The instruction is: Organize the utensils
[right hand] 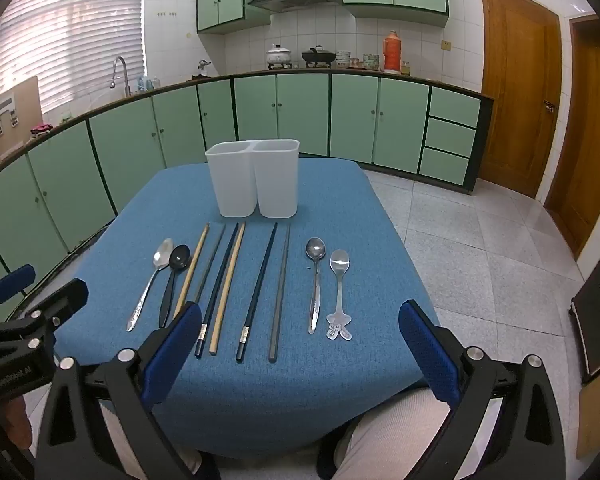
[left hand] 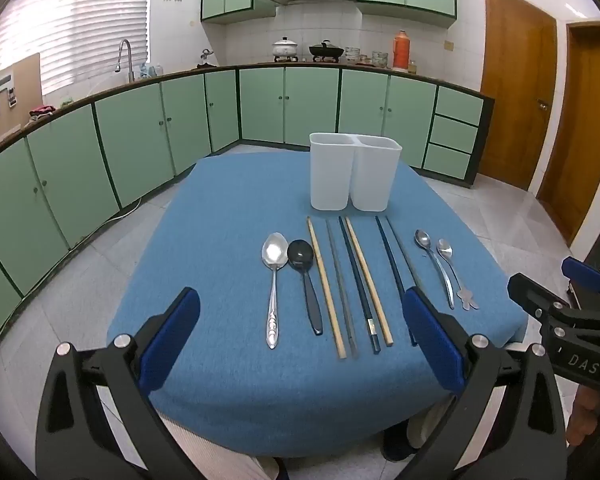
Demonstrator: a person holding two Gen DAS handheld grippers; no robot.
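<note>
Both your claws hang released over the near edge of the blue table (left hand: 228, 208), jaws spread wide and nothing between the pads. Ahead of your left gripper (left hand: 300, 334) lie the large silver spoon (left hand: 274, 276), the black spoon (left hand: 305, 276) and the wooden chopsticks (left hand: 326, 284). Ahead of your right gripper (right hand: 300, 344) lie the dark chopsticks (right hand: 260, 288) and the grey chopstick (right hand: 281, 288), with the two small spoons (right hand: 316, 280) just right of them. Beyond the whole row stands the white two-compartment holder (right hand: 256, 180), upright, well apart from both claws.
</note>
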